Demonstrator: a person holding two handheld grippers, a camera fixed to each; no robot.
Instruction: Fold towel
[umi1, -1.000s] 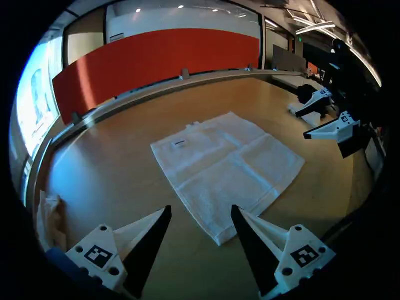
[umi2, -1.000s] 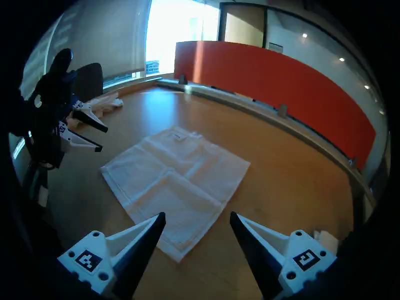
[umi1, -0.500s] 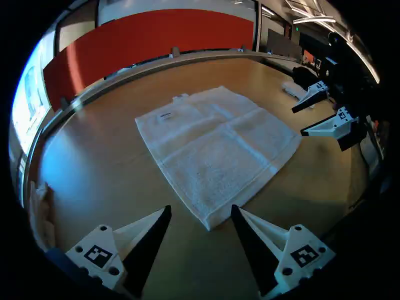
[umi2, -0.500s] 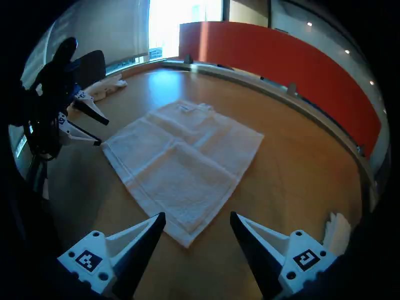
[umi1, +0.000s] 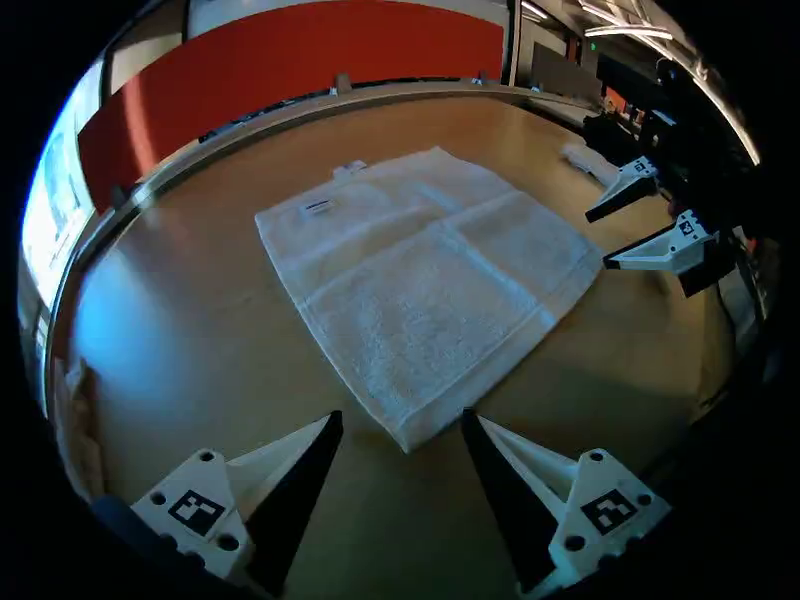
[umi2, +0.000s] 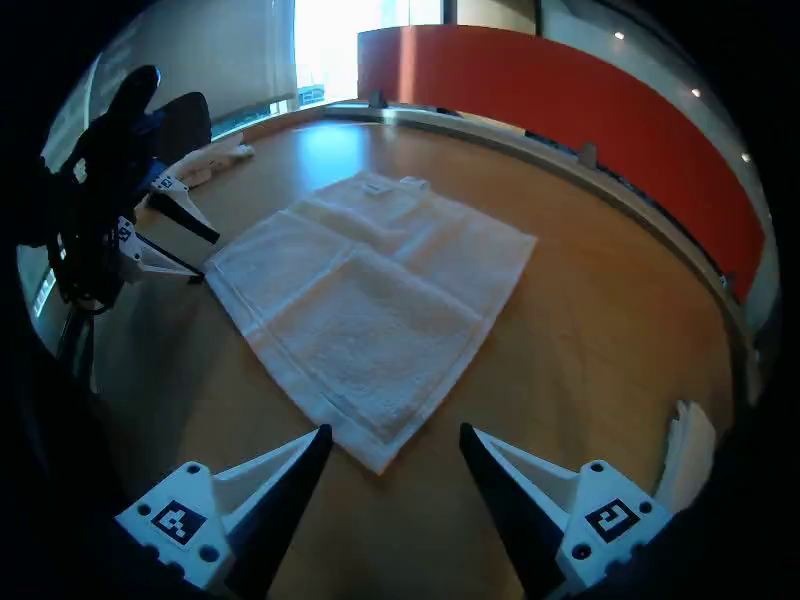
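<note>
As the towel (umi1: 425, 280) lies spread flat on the wooden table (umi1: 180, 300), with only crease lines crossing it into quarters and no layer turned over that I can see, I judge the folding has not begun: everything is left to do, from the first grasp onward. My left claw (umi1: 400, 414) is wide open and holds nothing; in the left gripper view one corner of the towel points in between its two fingers, though I cannot tell whether they touch the cloth or hover just above it. My right claw (umi2: 395, 428) is equally wide open and empty, with another corner of the towel lying just ahead of its gap in the right gripper view. The two claws face the towel from neighbouring corners, the cloth between them. I count one towel laid out, bearing one small label (umi1: 318, 207) near its far corner; two claws, each with two fingers; and two other pale bundles that look like cloth, one (umi2: 215, 160) at the table's far left edge beyond my left claw, one (umi2: 690, 440) at the near right edge beside my right claw. One long red panel (umi1: 300, 70) runs behind the table's far side.
</note>
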